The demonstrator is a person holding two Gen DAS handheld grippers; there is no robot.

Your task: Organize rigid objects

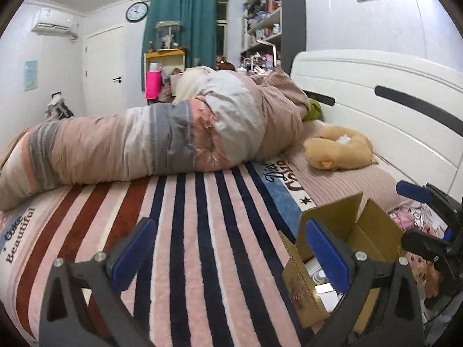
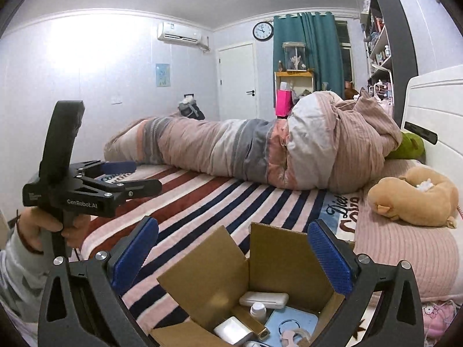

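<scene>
An open cardboard box stands on the striped bed blanket. Inside it lie a white case, a small white bottle, a white block, a light blue flat item and a gold bar. My right gripper is open and empty, just above the box. My left gripper is open and empty over the blanket, left of the box. It also shows in the right wrist view, held by a hand.
A rolled quilt lies across the bed. A tan plush toy rests on the pink pillow area by the white headboard. Pink patterned items lie at the right edge. Shelves stand behind.
</scene>
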